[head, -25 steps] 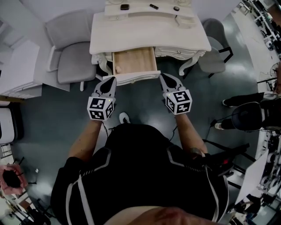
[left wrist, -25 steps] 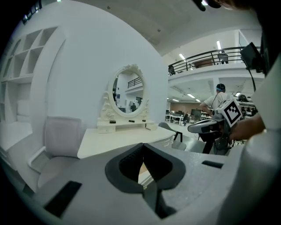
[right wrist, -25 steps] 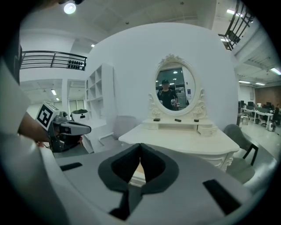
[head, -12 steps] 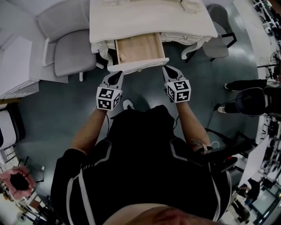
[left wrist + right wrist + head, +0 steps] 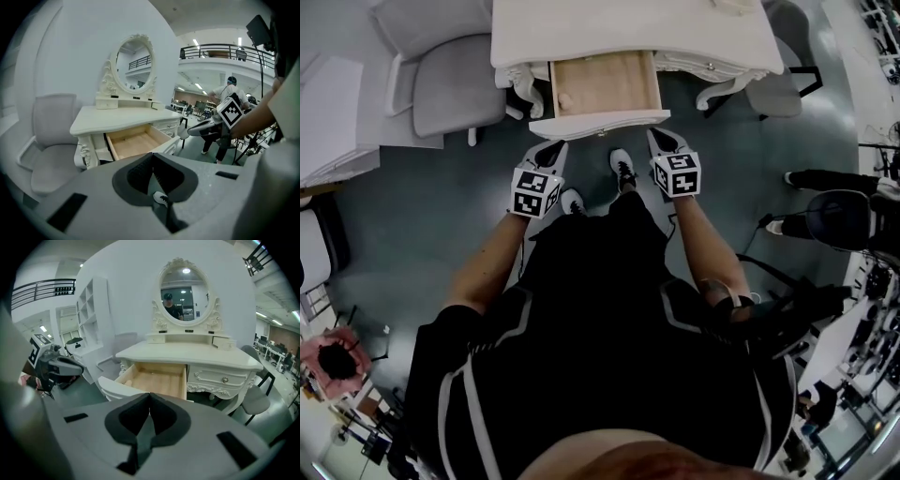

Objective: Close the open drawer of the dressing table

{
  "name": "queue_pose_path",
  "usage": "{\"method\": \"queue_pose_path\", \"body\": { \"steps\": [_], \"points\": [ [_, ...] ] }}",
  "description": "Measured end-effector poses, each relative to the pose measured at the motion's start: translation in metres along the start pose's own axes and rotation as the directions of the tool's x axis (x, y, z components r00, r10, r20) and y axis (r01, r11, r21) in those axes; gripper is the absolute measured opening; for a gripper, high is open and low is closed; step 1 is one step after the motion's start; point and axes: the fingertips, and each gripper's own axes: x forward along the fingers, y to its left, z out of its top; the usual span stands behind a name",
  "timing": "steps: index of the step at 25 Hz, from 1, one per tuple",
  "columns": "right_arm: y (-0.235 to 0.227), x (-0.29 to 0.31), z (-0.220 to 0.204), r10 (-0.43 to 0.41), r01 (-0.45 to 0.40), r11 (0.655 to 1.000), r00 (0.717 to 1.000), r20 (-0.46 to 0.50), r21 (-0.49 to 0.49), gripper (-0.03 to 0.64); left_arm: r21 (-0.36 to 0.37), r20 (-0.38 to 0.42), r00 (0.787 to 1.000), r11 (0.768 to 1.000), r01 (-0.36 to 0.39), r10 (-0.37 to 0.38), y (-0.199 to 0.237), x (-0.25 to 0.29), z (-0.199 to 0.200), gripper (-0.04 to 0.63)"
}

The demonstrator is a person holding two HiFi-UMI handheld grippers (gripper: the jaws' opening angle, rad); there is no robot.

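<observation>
- Open lab hall with a grey-green floor; a white bench (image 5: pixel 628 33) with an oval mirror (image 5: pixel 185 298) sits at 12 o'clock in the head view, and a grey chair (image 5: pixel 455 84) at 10 o'clock.
- The drawer (image 5: pixel 602 86) is under the left half of the bench top. It is pulled well out, showing a bare wood bottom with one small roundish thing in its left part, too small to name.
- The left hand-held gripper (image 5: pixel 553 148) is clenched and empty, at 7 o'clock of the drawer front.
- The right hand-held gripper (image 5: pixel 661 139) is also clenched and empty, at 5 o'clock of the front.
- Both tips are just short of the front panel. I can't tell if either touches it.
- Change over the last second: the drawer is out about as far as before. Both hand-held grippers stay lined up on the front's two ends, and a shoe (image 5: pixel 623 169) has stepped in below the drawer.
- Judgement: the push hasn't begun. The person is squaring up, and next is an even shove toward 12 o'clock with both closed tips. Uneven pressure could skew the drawer.
</observation>
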Motion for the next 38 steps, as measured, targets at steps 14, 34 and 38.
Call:
{"method": "queue_pose_path", "body": {
  "steps": [14,34,38],
  "points": [
    [-0.022,0.062,-0.058,0.058,-0.056,0.998,0.982,-0.181,0.017,0.021,-0.036,-0.181,0.982,0.998,-0.056,0.049,-0.002,0.053,-0.048,0.005],
    [-0.048,0.103,-0.056,0.059,-0.054,0.998,0.976,-0.211,0.031,0.006,-0.099,-0.234,0.955,0.973,-0.208,0.181,0.035,0.087,-0.058,0.005],
    [-0.052,0.11,-0.05,0.071,-0.065,0.997,0.975,-0.209,0.039,0.006,-0.09,-0.237,0.951,0.97,-0.227,0.201,0.042,0.095,-0.053,0.005]
  ]
}}
